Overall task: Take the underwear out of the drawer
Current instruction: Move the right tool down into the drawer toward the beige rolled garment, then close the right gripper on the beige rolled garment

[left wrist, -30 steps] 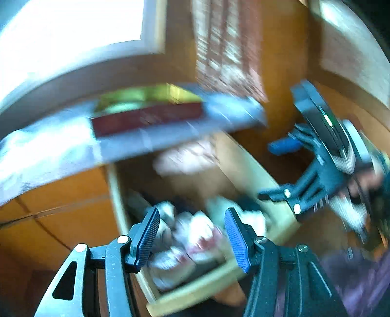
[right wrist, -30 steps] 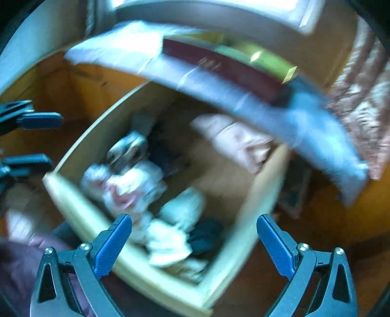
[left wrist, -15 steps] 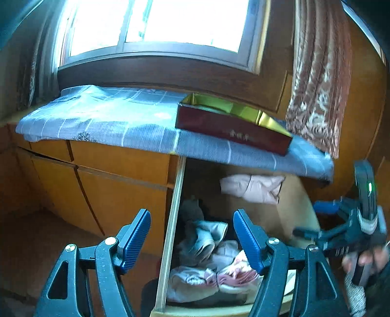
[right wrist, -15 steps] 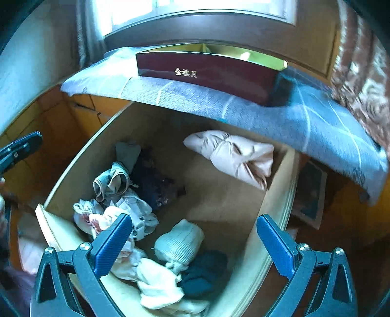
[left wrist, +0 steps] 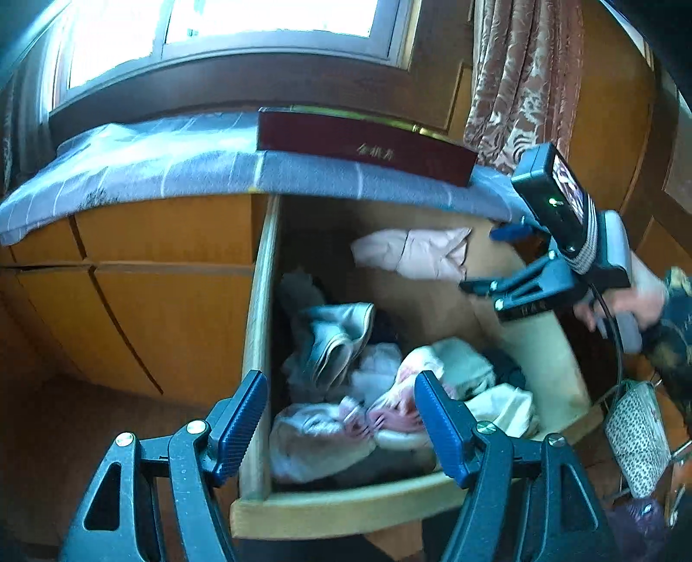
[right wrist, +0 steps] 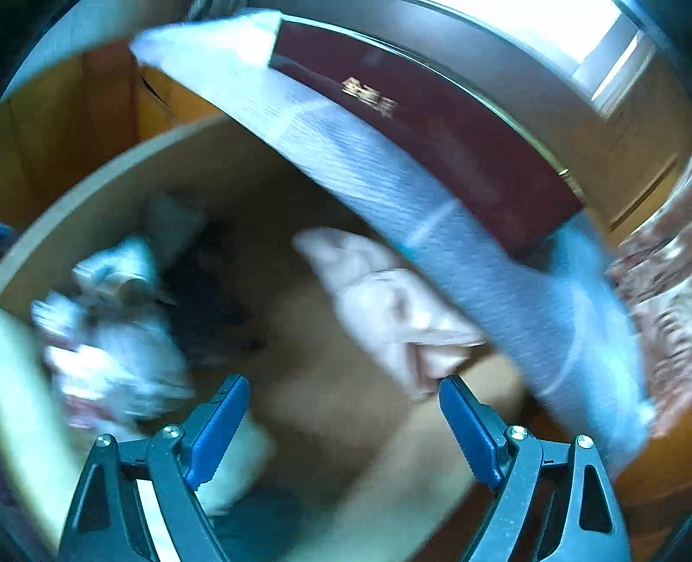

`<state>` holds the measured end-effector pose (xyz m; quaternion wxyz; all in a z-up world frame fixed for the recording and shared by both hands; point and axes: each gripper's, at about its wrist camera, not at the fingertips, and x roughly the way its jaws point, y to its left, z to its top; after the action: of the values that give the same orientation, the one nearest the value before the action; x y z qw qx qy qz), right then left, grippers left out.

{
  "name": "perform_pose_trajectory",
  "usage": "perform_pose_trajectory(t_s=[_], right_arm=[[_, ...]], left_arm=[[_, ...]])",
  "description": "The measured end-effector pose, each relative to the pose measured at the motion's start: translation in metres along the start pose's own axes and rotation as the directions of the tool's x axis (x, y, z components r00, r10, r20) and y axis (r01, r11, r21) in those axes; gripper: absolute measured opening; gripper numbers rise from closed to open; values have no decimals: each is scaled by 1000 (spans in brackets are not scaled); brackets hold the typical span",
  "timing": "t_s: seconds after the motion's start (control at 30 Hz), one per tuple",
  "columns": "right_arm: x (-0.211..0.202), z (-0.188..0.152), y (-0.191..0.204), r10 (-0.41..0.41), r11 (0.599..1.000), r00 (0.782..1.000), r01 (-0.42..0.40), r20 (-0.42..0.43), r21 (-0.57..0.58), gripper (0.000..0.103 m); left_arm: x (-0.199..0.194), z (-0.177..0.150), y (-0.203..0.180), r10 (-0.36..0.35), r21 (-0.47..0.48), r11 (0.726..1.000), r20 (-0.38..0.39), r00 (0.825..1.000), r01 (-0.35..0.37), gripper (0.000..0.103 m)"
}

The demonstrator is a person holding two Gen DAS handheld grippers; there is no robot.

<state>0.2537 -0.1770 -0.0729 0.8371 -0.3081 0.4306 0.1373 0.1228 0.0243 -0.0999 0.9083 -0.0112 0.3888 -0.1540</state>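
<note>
Right gripper [right wrist: 341, 415] closing, nothing between jaws; we reach into open drawer [left wrist: 259, 302] toward pink folded underwear [right wrist: 389, 311] at back edge. Left gripper [left wrist: 341, 415] open over front corner. Next: pinch fold, lift.

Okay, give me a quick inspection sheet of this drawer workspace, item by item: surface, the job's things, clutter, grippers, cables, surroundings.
Surface: open wooden drawer, pulled out under a grey checked cloth.
Job's things: pale pink folded garment lying alone toward the drawer's back; heap of light and dark underwear at the front.
Clutter: dark red box on the cloth; spotted pouch right of the drawer.
Grippers: left hand-held gripper open above the front heap, holding nothing; right hand-held gripper closing, nothing between its jaws, its right pad at the pink garment's edge; contact unclear through blur.
Cables: a thin black cable hangs by the right hand.
Surroundings: window, patterned curtain, wooden cabinet fronts.
</note>
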Motion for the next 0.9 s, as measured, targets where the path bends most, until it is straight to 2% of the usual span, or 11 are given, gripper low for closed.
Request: perform_pose_trajectory(t_s=[0.07, 0.17, 0.2, 0.23, 0.3, 0.33, 0.4, 0.5, 0.63, 0.73, 0.9], right_arm=[[6, 1, -3, -31, 999, 1000, 31, 0, -16, 90], [14, 8, 3, -50, 996, 999, 50, 5, -72, 89], [19, 11, 7, -37, 996, 999, 36, -6, -87, 81], [22, 13, 10, -14, 996, 1000, 12, -17, -93, 63], [28, 12, 24, 32, 991, 999, -36, -37, -133, 52], [30, 12, 30, 23, 988, 999, -29, -38, -150, 52], [35, 12, 35, 9, 987, 1000, -12, -22, -160, 54], [46, 20, 23, -91, 987, 996, 88, -17, -136, 60], [57, 26, 8, -130, 983, 991, 124, -40, -135, 83], [66, 29, 5, -165, 974, 985, 154, -50, -167, 83], [74, 33, 19, -197, 952, 979, 179, -47, -249, 93]], left_arm=[[1, -5, 10, -25, -30, 999, -28, 999, 24, 72], [-9, -10, 23, -35, -82, 996, 6, 999, 36, 72], [-12, -9, 25, -41, -87, 995, 15, 999, 42, 72], [-14, -9, 27, -33, -91, 995, 23, 999, 35, 72], [-18, -10, 31, -23, -100, 995, 30, 999, 26, 72], [-18, -10, 32, -23, -103, 994, 27, 999, 26, 72], [-17, -12, 35, -16, -114, 993, 21, 1000, 18, 72], [-13, -15, 38, -2, -111, 994, -11, 1000, 1, 72], [-12, -18, 41, -3, -111, 994, -21, 1000, 1, 72], [-11, -20, 44, -10, -124, 992, -29, 1000, 7, 72], [-10, -18, 38, -19, -98, 995, -27, 999, 16, 72]])
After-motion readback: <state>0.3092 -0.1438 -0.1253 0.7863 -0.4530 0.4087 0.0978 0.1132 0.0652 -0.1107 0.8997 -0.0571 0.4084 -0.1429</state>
